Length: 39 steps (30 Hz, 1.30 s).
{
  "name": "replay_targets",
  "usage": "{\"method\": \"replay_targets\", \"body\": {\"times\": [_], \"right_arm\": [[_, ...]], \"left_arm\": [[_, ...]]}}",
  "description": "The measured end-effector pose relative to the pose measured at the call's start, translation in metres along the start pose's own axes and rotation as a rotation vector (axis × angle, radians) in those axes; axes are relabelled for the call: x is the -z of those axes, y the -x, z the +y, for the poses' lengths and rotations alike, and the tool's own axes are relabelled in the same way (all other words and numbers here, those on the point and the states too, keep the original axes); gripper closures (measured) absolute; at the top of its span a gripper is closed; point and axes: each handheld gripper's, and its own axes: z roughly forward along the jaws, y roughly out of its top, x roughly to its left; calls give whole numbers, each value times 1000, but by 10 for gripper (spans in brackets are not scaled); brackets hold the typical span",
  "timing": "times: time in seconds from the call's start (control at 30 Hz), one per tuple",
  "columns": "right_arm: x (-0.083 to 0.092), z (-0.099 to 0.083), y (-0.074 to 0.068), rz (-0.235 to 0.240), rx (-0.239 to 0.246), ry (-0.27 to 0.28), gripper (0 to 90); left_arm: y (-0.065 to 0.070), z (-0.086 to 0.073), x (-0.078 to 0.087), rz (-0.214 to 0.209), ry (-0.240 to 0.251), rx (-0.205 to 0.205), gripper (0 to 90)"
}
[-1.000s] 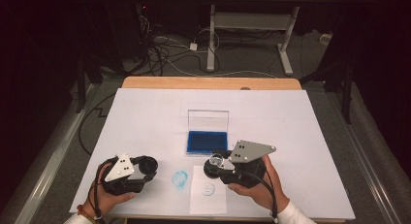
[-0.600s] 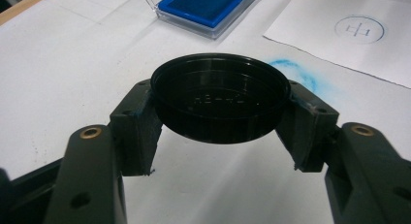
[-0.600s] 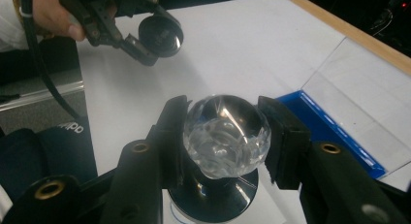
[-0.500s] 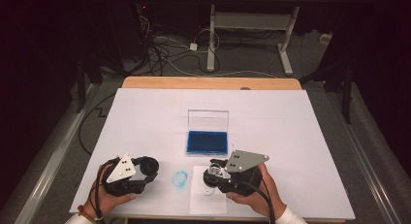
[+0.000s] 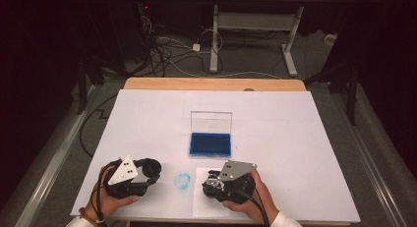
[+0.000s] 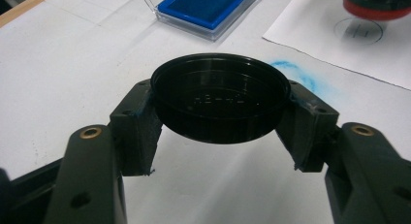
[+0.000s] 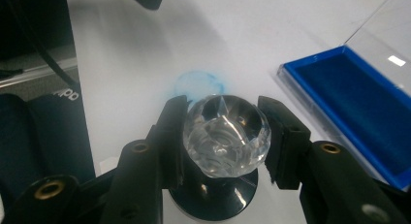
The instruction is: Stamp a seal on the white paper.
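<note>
My right gripper is shut on the clear faceted knob of a stamp with a black base. In the high view the right gripper holds the stamp low over a white paper sheet near the table's front edge. The left gripper view shows the stamp's red-rimmed base just beyond a printed circle on that sheet; I cannot tell whether it touches. My left gripper is shut on a round black cap, hollow side up, and rests at the front left.
A blue ink pad lies in a clear case with its lid upright, at the table's middle. A blue ink smudge marks the white tabletop between the two grippers. The table's front edge is close behind both hands.
The right gripper has come down with the stamp, from beside the ink pad toward the paper sheet and the front edge. The left gripper and the cap have stayed put.
</note>
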Motion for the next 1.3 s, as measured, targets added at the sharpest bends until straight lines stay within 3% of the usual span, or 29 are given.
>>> {"method": "replay_targets", "body": {"times": [0.83, 1.3], "right_arm": [[-16, -9, -2, 10, 3, -43, 571], [-16, -11, -1, 27, 10, -55, 570]], "left_arm": [[0, 1, 0, -2, -2, -4, 365], [1, 1, 0, -4, -3, -4, 365]]}}
